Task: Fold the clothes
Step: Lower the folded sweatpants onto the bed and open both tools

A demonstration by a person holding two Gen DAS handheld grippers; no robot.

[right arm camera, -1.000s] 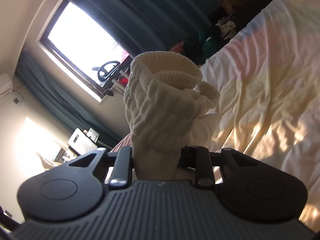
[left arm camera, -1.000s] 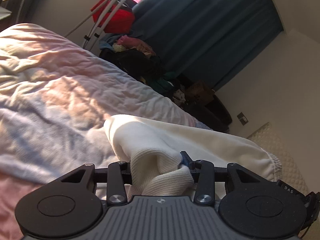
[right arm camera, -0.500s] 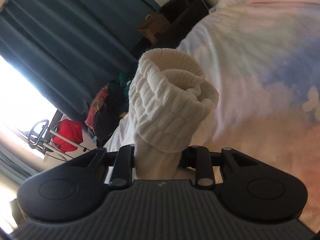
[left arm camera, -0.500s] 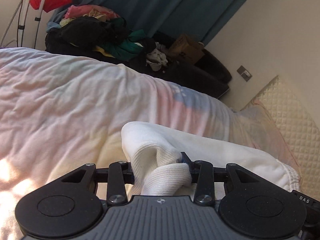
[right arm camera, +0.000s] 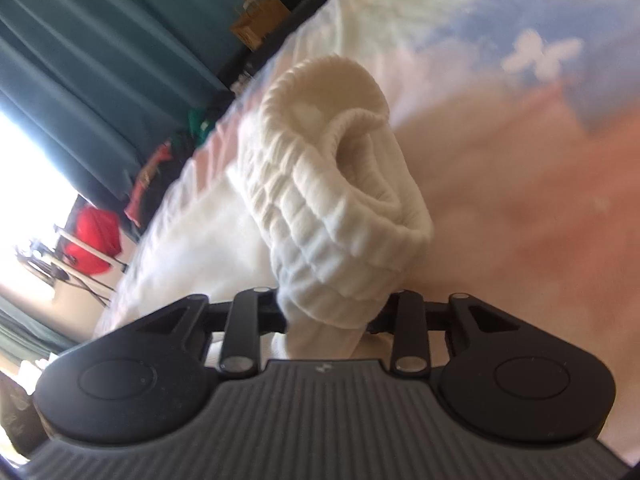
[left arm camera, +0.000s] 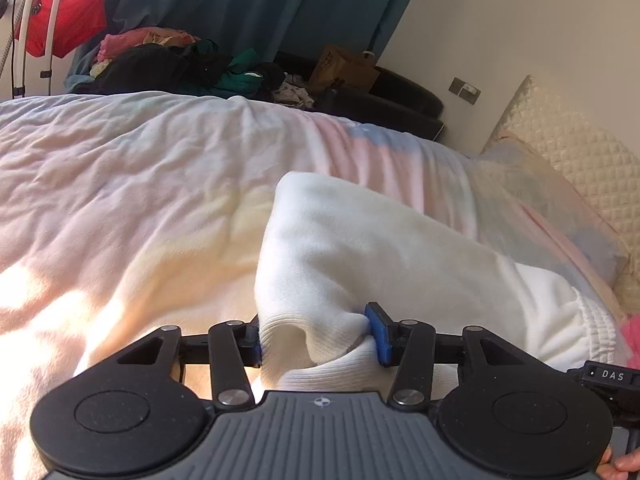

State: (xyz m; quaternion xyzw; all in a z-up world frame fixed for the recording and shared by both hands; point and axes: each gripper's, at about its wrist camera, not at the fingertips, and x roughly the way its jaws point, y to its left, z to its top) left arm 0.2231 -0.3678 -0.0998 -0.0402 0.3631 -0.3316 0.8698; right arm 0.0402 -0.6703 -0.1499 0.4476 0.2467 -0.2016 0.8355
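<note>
Cream knit garment [left arm camera: 372,248] is now sinking toward the bed [left arm camera: 120,184]; left gripper [left arm camera: 318,338] and right gripper [right arm camera: 334,318] are each clamping a ribbed edge, probably laying it flat for folding.

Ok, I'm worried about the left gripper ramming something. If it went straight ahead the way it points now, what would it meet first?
The left gripper is shut on the white garment, which fills its forward line. Beyond that, probably the duvet on the bed, though depth is unclear.
</note>
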